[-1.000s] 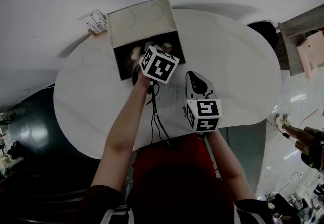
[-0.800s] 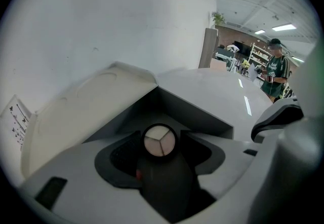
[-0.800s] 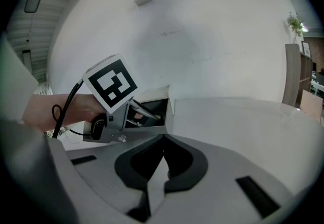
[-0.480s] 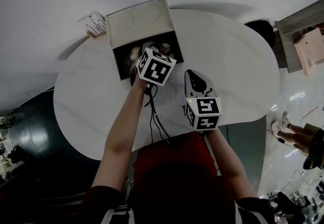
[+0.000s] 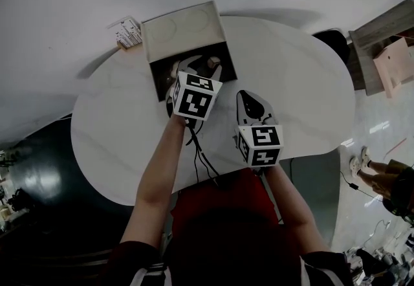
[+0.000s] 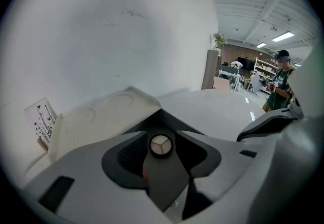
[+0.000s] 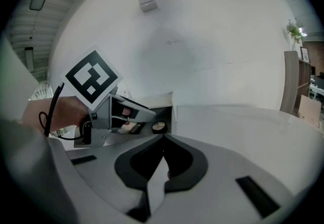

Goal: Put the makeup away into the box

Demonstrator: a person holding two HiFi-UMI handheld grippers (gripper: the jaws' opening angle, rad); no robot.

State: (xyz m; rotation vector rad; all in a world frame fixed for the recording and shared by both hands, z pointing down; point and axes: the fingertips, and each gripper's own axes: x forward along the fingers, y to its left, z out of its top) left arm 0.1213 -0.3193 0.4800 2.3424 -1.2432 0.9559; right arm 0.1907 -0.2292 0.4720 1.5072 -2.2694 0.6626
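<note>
The cardboard box (image 5: 184, 35) stands at the far side of the white table (image 5: 297, 84), its lid folded back. My left gripper (image 5: 194, 71) hovers over the dark inside. Its jaws are closing with nothing pressed between them. In the left gripper view, a round three-shade compact (image 6: 160, 146) lies on the box floor beyond the gap of the left gripper (image 6: 161, 133). The right gripper view shows the compact (image 7: 159, 126) beside other makeup pieces (image 7: 129, 127). My right gripper (image 5: 246, 94) rests low over the table right of the box, and the right gripper (image 7: 164, 136) has its tips together, holding nothing.
A small printed card (image 5: 128, 31) leans beside the box's left corner. A black cable (image 5: 202, 158) trails from my left hand toward the near table edge. Wooden furniture (image 5: 385, 52) stands off the table's right. A person (image 6: 278, 83) stands far off in the room.
My left gripper has lifted out of the box and drawn back a little toward me, leaving the compact lying inside. The right gripper has stayed where it was.
</note>
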